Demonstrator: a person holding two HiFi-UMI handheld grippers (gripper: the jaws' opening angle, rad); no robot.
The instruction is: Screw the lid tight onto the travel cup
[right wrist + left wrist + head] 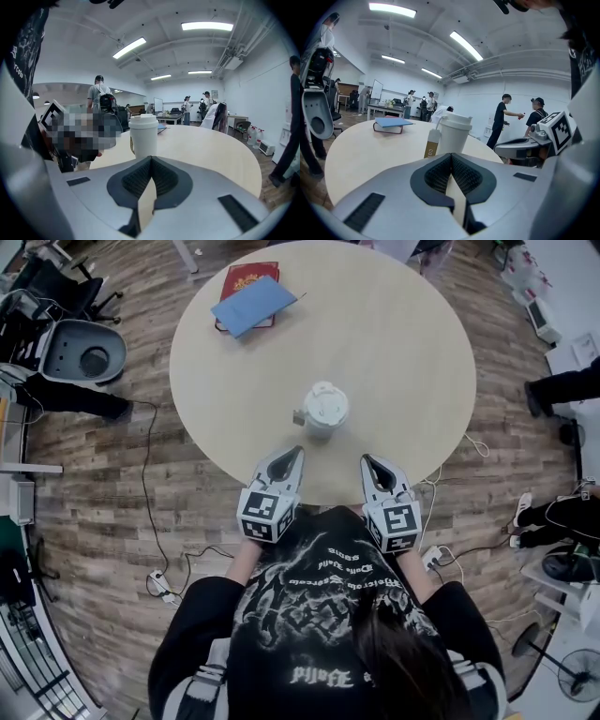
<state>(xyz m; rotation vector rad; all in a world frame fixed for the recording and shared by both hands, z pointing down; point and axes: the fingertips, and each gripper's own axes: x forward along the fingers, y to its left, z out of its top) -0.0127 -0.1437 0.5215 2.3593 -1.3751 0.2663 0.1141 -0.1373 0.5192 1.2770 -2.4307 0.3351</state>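
Cup (143,143) stands upright on the round table (394,343), toward your edge of it and roughly midway between your 2 grippers, so either one can reach it along a short, straight line. The lid (325,406) sits on top of the cup. It looks level in both gripper views, with no gap showing at the rim. Whether its thread is wound fully home, no view can tell you. A small tag (432,144) hangs at the cup's left side, below the lid and clear of it.

Your left gripper (298,451) has its jaws pressed together with nothing between the ribbed pads. Your right gripper (366,459) is the same: pads meeting, nothing held. Both sit low at the near edge of the table, noses aimed toward the cup yet short of it, touching neither cup nor lid. I read that as a neutral pose, with your hands parked evenly to either side and the cup left to stand on its own base.

This layout fits 2 stages of the job: a lid only laid on and waiting for its twist, or a lid already wound tight and released. The pictures do not settle which.

The blue book (253,304) lies on the red book (246,277) at the far side of the table, well apart from the cup, so the space around the cup stays free for your hands.
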